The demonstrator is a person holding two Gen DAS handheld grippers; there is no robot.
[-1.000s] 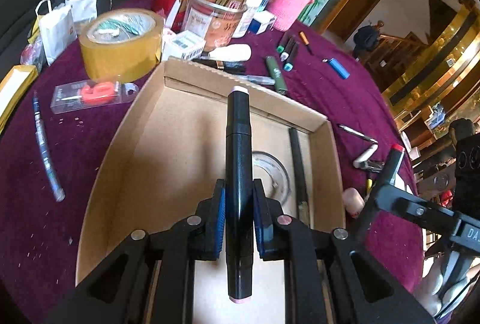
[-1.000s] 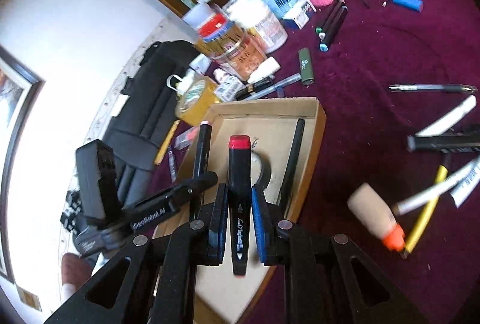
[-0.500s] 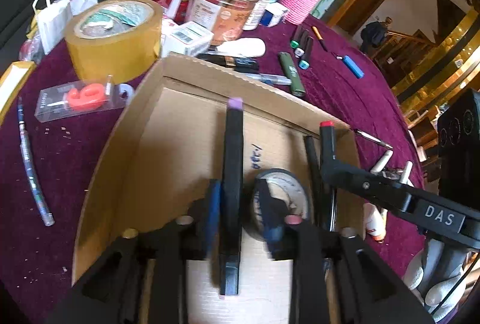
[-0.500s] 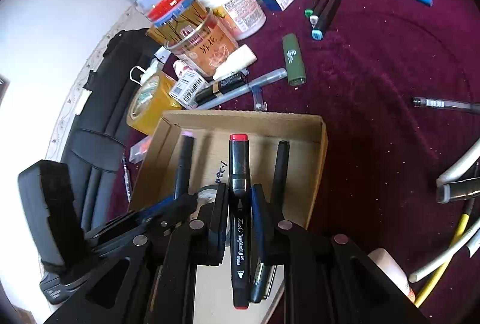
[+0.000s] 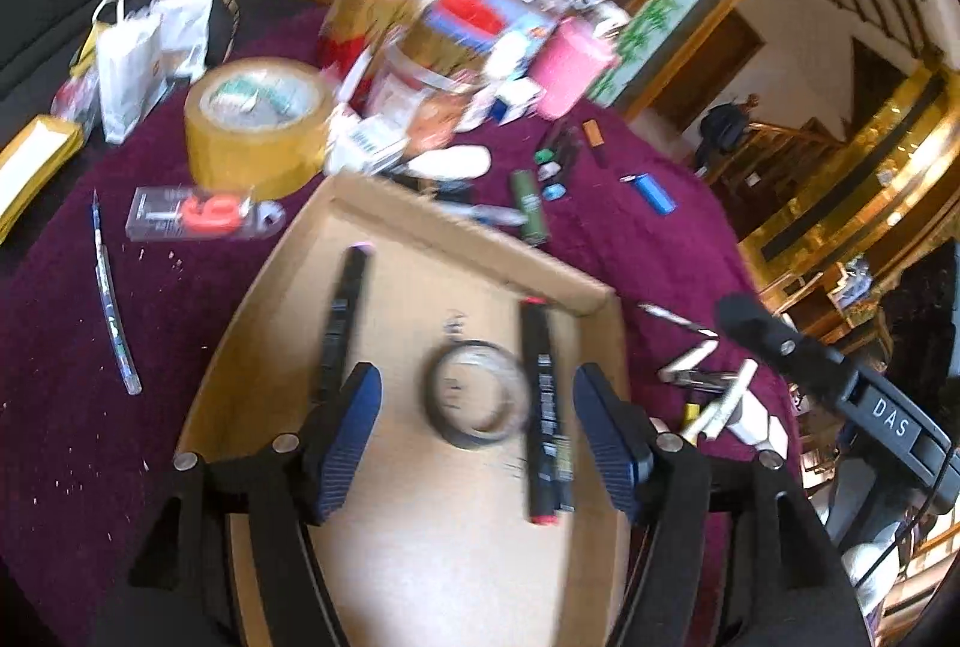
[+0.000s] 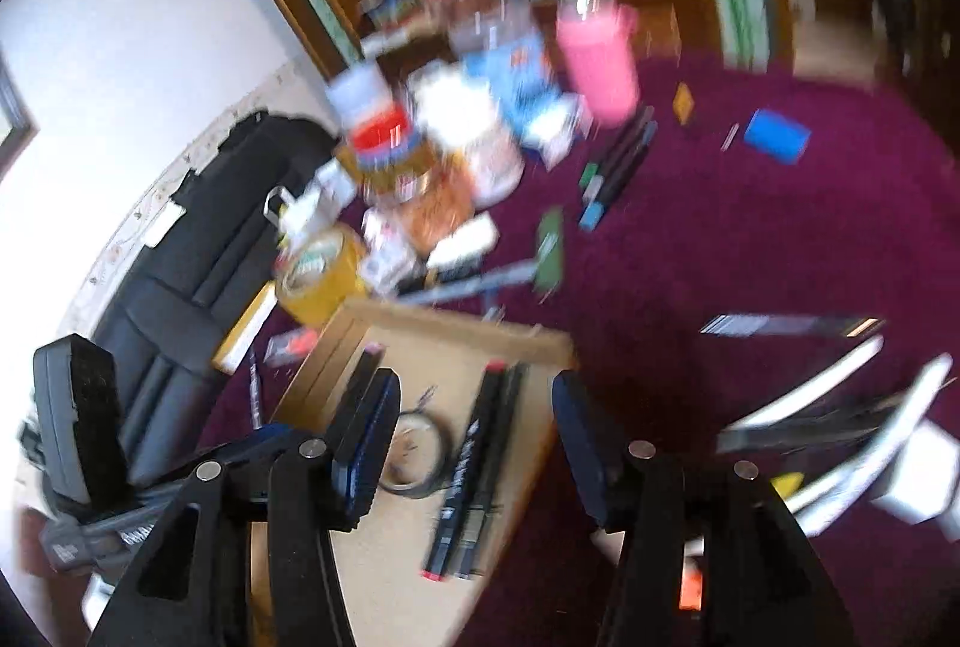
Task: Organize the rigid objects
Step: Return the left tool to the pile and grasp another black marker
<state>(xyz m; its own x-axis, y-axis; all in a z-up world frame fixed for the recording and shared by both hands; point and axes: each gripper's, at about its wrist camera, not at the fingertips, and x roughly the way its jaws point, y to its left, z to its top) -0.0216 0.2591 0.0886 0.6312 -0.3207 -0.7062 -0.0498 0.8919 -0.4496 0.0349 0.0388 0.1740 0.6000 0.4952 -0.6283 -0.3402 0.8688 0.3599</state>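
purple cloth (image 5: 90, 437); cardboard box (image 5: 420, 557) holds markers (image 5: 543, 407)

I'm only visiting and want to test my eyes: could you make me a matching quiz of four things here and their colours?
Things:
1. tape roll
2. cup
3. tablecloth
4. lighter

Colours:
A. blue
B. dark purple
C. yellow-brown
D. pink

Pairs: 1-C, 2-D, 3-B, 4-A
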